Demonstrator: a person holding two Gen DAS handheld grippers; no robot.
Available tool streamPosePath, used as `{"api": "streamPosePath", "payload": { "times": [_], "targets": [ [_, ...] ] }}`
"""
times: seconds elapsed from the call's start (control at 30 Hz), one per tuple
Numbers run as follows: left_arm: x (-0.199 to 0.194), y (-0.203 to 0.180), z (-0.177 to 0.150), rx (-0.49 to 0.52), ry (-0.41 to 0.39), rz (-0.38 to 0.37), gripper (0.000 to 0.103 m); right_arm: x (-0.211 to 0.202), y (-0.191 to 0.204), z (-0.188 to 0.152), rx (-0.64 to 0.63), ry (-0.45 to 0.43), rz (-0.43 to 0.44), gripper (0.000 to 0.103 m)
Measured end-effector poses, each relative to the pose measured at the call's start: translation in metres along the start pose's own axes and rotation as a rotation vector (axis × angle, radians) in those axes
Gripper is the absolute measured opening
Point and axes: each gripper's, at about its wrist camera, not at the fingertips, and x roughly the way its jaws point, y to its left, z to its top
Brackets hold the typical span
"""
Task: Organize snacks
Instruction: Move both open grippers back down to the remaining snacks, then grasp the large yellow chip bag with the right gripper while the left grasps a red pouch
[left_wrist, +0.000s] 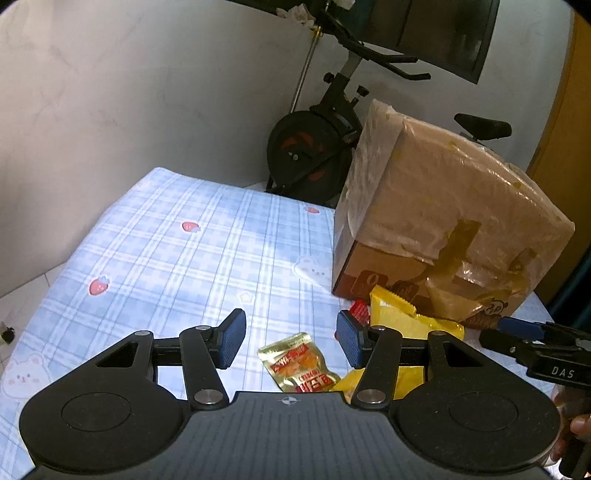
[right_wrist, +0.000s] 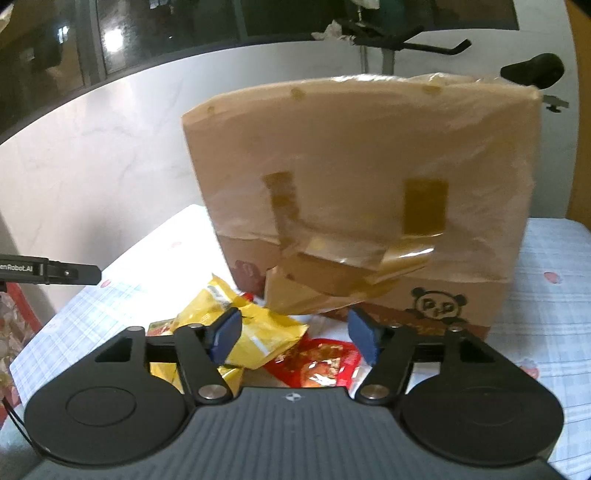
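A: Item one, nearest the lens: left gripper (left_wrist: 290, 340), jaws parted, nothing held. Its blue pads (left_wrist: 233, 343) are seen poised above the checked cloth (left_wrist: 177, 258), the gold sachet (left_wrist: 301, 363) lying on the cloth below the gap between them.

B: Item two, right gripper (right_wrist: 295, 338)?

A: Also recorded as open and empty. Below its gap lie the edge of the yellow packet (right_wrist: 258, 332) and the red sachet (right_wrist: 317, 363); neither is pressed by a pad.

B: Location of the snacks?

A: All are clustered on the cloth at the foot of the taped cardboard box (left_wrist: 443, 206), the yellow packet resting against or just beside its lower front; contact cannot be confirmed. A further small red packet (left_wrist: 359, 312) is glimpsed between the yellow packet and the box.

B: Handling notes?

A: The sachets are judged light, thin and crinkly, with glossy film likely to slip. The yellow packet appears puffed and soft; its contents may be crushed by a hard squeeze. A hold on a sealed crimped edge is advised. The flat gold sachet is best taken by a raised corner or edge.

B: Is the box to be moved?

A: That cannot be told.
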Motion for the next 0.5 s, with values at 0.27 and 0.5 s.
{"api": "streamPosePath", "payload": {
  "times": [0.27,0.5],
  "targets": [
    [0.005,0.001,-0.011,0.016,0.030,-0.022,0.057,0.015,0.016,-0.011,0.025,0.071,0.047,0.082],
    [0.005,0.010,-0.020,-0.003,0.035,-0.025,0.057,0.033,0.026,-0.014,0.112,0.119,0.096,0.089]
  ]
}}
